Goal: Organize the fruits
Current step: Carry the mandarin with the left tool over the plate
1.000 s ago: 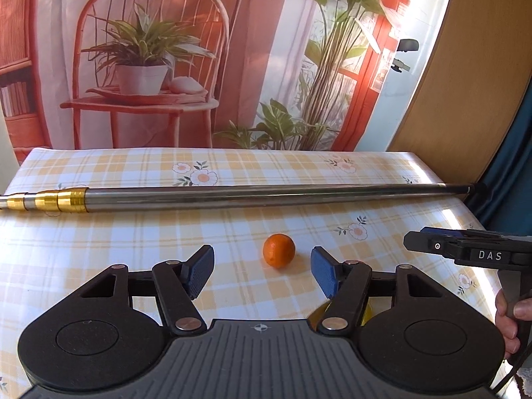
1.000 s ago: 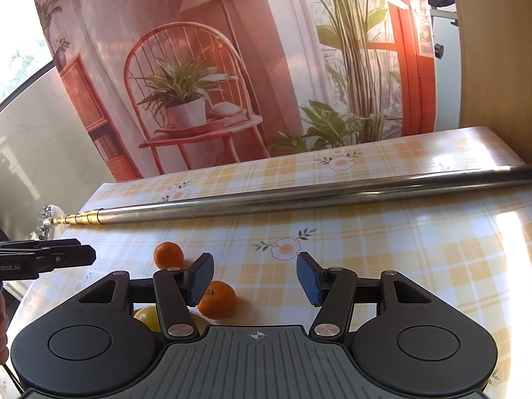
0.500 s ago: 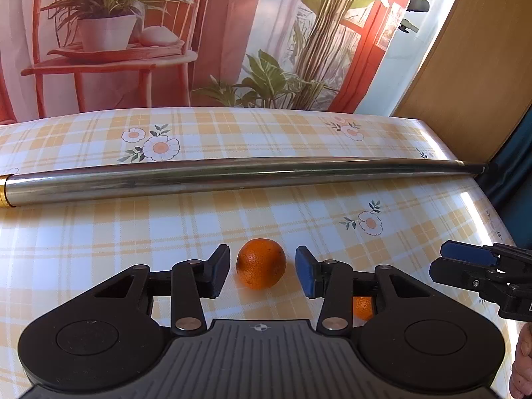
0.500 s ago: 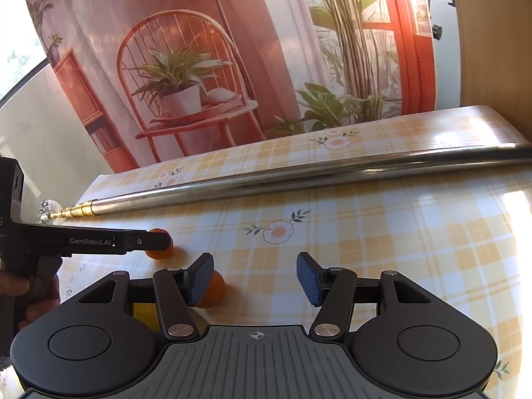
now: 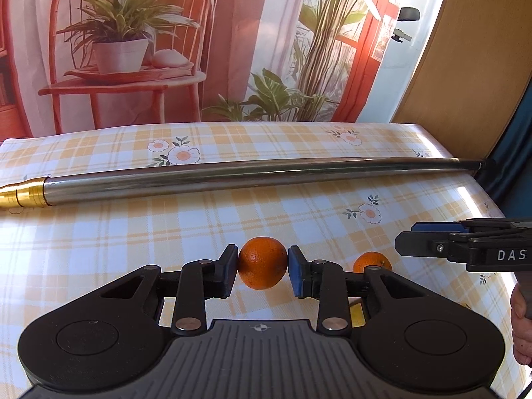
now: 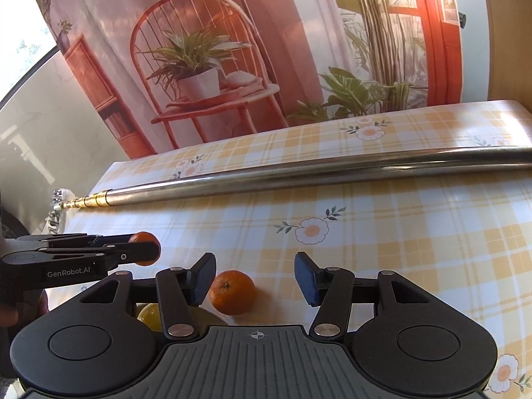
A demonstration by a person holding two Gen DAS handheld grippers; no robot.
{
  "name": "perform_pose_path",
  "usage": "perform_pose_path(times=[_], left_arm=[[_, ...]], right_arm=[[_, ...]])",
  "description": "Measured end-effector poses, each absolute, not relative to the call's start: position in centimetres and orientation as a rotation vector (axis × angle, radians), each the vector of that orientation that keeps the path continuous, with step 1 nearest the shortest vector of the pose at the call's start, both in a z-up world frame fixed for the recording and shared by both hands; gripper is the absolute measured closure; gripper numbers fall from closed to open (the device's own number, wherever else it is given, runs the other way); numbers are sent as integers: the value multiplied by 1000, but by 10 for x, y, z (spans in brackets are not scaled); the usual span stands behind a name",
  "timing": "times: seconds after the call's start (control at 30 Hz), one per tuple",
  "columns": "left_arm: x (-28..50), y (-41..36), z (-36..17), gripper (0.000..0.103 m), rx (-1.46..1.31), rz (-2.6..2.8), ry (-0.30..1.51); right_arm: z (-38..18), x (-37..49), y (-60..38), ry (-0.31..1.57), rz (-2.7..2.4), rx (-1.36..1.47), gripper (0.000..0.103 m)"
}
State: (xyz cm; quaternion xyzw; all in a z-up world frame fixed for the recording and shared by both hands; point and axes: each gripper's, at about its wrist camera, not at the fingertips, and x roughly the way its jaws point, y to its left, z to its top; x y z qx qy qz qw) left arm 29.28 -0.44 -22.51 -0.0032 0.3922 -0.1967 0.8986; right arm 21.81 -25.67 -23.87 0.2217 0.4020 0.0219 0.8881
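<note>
The left tongs [image 5: 263,266] are closed on an orange [image 5: 262,262], both blue pads [image 5: 294,274] pressed against its sides, at the near middle of the desk [image 5: 133,232], which is covered by a yellow-and-white plaid cloth printed with daisies; whether the fruit is resting on the cloth or just clear of it cannot be told. In the right wrist view the same fruit shows only as an orange sliver at the tip of the left tongs [image 6: 143,249], seen side-on with "GenRobot.AI" on their black body. The right tongs [image 6: 255,277] are spread wide and hold nothing. A second orange [image 6: 233,292], its stem end facing the camera, sits on the cloth between their fingers, just beside the left blue pad [image 6: 202,279] and well apart from the other one. A yellow fruit [image 6: 149,316], probably a lemon, lies partly hidden under the left finger linkage of the right tongs. In the left wrist view the second orange [image 5: 371,262] peeks out behind the right finger linkage, and the right tongs [image 5: 404,244] enter from the right edge, marked "DAS", with part of a hand [image 5: 522,326] below them. A long metal pole [image 5: 249,174] with a brass-coloured telescopic end [image 5: 23,194] lies across the desk beyond the fruit. Behind the desk hangs a printed backdrop [image 5: 133,50] showing a red chair and potted plants.
</note>
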Motion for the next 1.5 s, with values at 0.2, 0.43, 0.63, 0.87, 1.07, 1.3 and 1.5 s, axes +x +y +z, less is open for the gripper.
perform_pose_path(times=[0.2,0.43,0.63,0.87,1.07,1.3,1.5], left_arm=[[272,6,-210,69,-21,-382,750],[256,11,-207,69,-31,-372,722],[255,12,-213,69,-45,-387,743],[244,9,-204,69,-59,-412,724],[225,3,-195,69,-59,-424,713],[200,0,-184,69,-67,-421,696],[179,-1,-176,69,-56,-418,684]], right_arm=[[-245,235,-243,917,91,452,56],[-262,246,-242,998,74,542,65],[-262,244,-241,1000,69,549,69],[-243,231,-236,923,53,497,70],[-214,201,-231,820,40,473,70],[-190,164,-221,742,15,444,70],[-173,139,-215,687,8,422,70]])
